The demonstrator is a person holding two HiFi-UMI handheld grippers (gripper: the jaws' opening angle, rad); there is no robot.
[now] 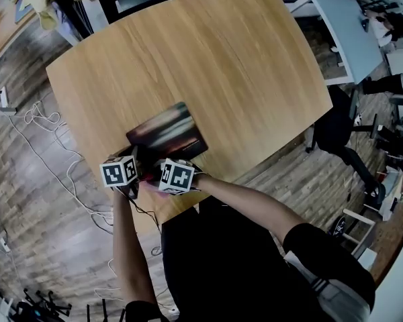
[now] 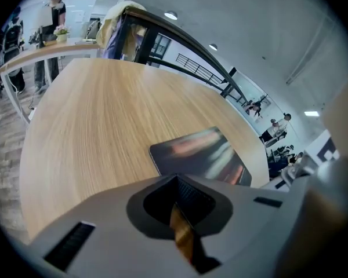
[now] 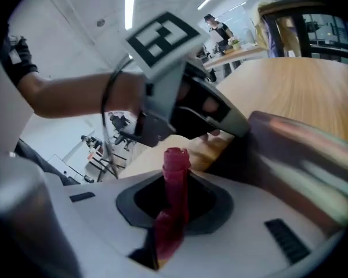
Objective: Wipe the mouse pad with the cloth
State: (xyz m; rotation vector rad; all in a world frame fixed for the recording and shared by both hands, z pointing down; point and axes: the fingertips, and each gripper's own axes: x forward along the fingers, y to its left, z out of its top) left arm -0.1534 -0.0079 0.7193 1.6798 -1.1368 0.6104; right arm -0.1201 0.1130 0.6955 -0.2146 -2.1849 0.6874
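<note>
At the near edge, the right gripper (image 3: pixel 174 197) clamps a red cloth (image 3: pixel 175 162) tight between its jaws, the left gripper (image 2: pixel 181 214) just left of it is closed on nothing, and the dark mouse pad (image 1: pixel 166 134) lies flat just beyond both on the wooden table (image 1: pixel 215 52).

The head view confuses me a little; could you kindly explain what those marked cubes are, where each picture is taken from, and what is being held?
There is no robot: a person holds a hand tool with a claw in each hand, and the marked cubes belong to those tools. The head view looks down from the person's head onto a wooden table, where a dark mouse pad lies near the person's edge. The other two pictures come from cameras riding on each tool. The left claw is closed on nothing; the right claw pinches a red cloth.
</note>
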